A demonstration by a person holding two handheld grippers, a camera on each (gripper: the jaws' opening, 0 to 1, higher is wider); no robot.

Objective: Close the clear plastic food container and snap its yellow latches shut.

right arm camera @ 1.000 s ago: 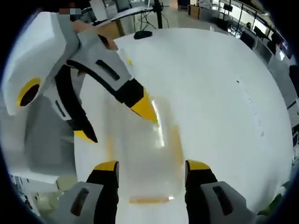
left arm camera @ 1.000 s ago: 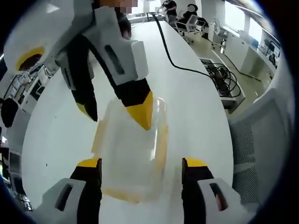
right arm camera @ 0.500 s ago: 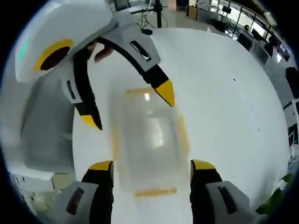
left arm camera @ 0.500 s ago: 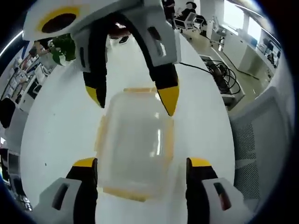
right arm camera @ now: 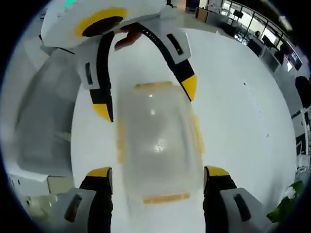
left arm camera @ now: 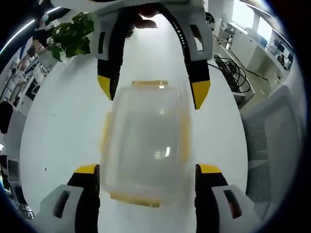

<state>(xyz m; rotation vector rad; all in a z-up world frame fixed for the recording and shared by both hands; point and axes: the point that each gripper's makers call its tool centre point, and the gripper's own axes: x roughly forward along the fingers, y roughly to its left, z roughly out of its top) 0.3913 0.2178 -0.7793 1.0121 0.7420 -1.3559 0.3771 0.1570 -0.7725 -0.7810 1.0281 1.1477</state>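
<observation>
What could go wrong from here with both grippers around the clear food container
The container sits loose on the smooth white table, so an uneven push from the left gripper or right gripper could slide it. Both grippers straddle it from opposite ends, jaws open, so they may collide. The yellow latches look unclamped; the lid could shift.

Right gripper (right arm camera: 158,178) jaws spread wide, straddling the near end of the clear container (right arm camera: 158,141), left gripper (right arm camera: 146,97) opposite, jaws apart astride its far end, white table (right arm camera: 243,121) beneath.
</observation>
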